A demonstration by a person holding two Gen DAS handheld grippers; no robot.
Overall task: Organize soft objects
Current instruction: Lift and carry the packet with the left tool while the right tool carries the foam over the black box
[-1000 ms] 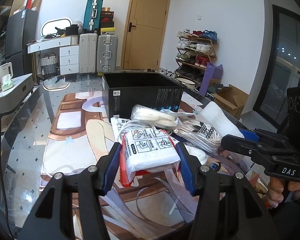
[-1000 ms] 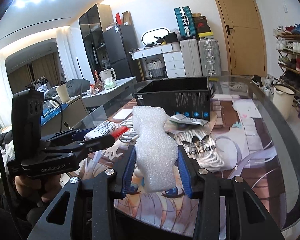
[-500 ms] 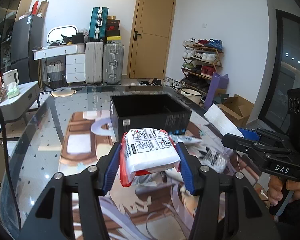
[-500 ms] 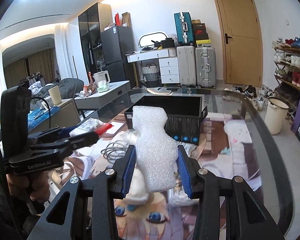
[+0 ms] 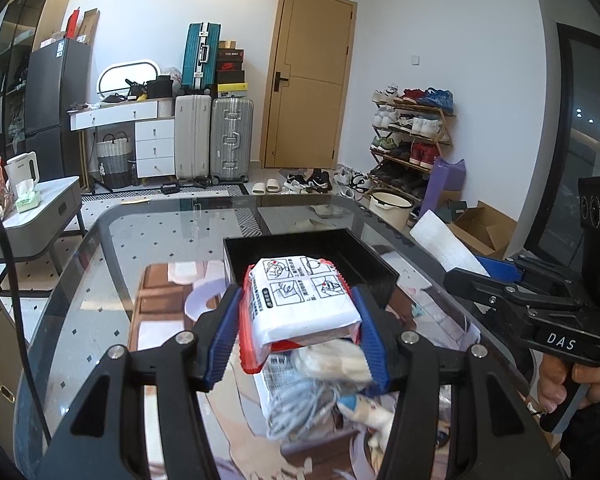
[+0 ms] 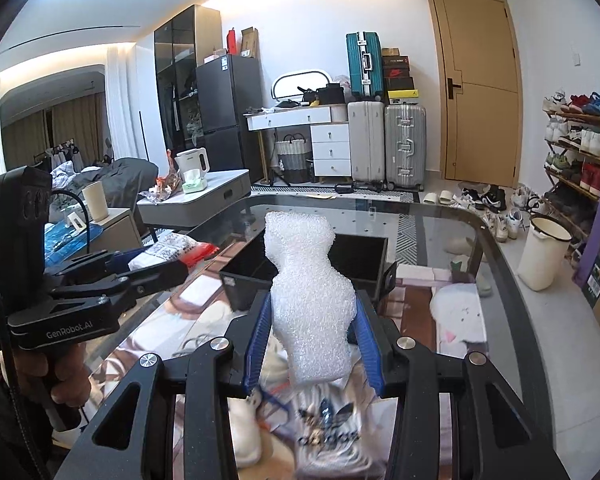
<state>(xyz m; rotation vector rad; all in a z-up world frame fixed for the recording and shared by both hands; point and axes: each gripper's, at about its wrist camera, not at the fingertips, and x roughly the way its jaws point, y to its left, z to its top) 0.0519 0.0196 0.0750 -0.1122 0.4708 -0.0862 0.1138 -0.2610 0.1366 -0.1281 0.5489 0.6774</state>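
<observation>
The left gripper (image 5: 298,330) clamped a white packet (image 5: 300,308) at lower centre. The right gripper (image 6: 310,338) squeezed a foam piece (image 6: 310,300) standing upright between its blue pads (image 6: 256,340). Just above each load sat the black box (image 5: 364,256) on the glass table (image 5: 112,256) — more soft goods lay blurred beneath the grippers.

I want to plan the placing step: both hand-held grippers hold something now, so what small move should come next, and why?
Probably carry the left hand-held gripper forward over the open black box and release there. It is shut on the white packet, which hangs just short of the box, and the box looks empty. The right hand-held gripper holds white foam for afterwards.
</observation>
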